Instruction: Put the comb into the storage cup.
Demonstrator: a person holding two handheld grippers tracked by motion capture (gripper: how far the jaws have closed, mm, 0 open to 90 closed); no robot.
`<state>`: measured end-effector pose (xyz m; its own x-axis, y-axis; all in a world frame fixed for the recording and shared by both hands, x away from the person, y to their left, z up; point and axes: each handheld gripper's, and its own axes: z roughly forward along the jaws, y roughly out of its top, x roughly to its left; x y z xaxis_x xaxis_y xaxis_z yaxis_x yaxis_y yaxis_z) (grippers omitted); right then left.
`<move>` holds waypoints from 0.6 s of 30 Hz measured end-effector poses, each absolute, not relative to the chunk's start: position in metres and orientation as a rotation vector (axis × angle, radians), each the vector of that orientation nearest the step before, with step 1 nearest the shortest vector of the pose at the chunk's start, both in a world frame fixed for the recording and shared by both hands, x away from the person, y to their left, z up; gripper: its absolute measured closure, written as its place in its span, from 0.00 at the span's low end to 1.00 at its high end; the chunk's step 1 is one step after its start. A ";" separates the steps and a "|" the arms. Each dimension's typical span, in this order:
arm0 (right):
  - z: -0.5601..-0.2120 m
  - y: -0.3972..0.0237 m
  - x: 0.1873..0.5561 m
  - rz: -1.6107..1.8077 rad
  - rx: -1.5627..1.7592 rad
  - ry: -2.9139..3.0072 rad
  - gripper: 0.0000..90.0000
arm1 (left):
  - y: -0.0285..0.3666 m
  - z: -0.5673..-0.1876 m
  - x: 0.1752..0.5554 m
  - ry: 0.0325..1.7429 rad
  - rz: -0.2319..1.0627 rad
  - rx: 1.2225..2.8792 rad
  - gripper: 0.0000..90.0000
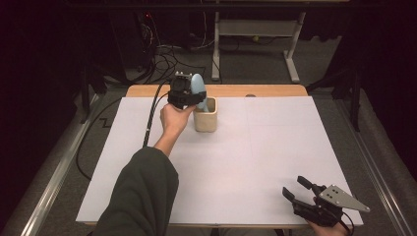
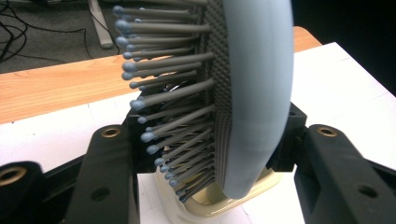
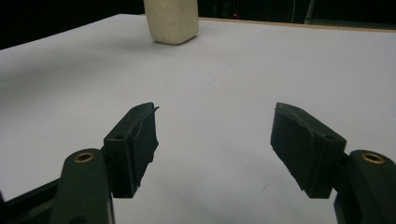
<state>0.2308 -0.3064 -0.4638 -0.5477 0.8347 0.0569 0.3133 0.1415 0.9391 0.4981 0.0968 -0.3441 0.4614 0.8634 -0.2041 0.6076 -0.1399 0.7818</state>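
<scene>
My left claw [image 1: 189,96] clamps the hairbrush [image 2: 254,93] over the cup [image 1: 205,116] near the tabletop's far edge; letting go off-centre could tip the cup. Right claw [image 3: 215,144] apart, idle.

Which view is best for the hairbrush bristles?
Left gripper view: the hairbrush stands close up between the jaws, bristles sharp. High view gives its small blue back above the cup.
</scene>
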 end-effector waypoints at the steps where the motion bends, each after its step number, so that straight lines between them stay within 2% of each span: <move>1: -0.464 -0.306 0.231 1.405 1.096 1.936 0.36 | 0.097 -0.344 0.498 1.241 0.375 1.850 0.55; 12: -0.464 -0.307 0.231 1.407 1.101 1.931 0.36 | 0.102 -0.342 0.497 1.239 0.430 1.871 0.46; 18: -0.464 -0.307 0.230 1.404 1.100 1.931 0.36 | 0.106 -0.340 0.497 1.244 0.444 1.877 0.36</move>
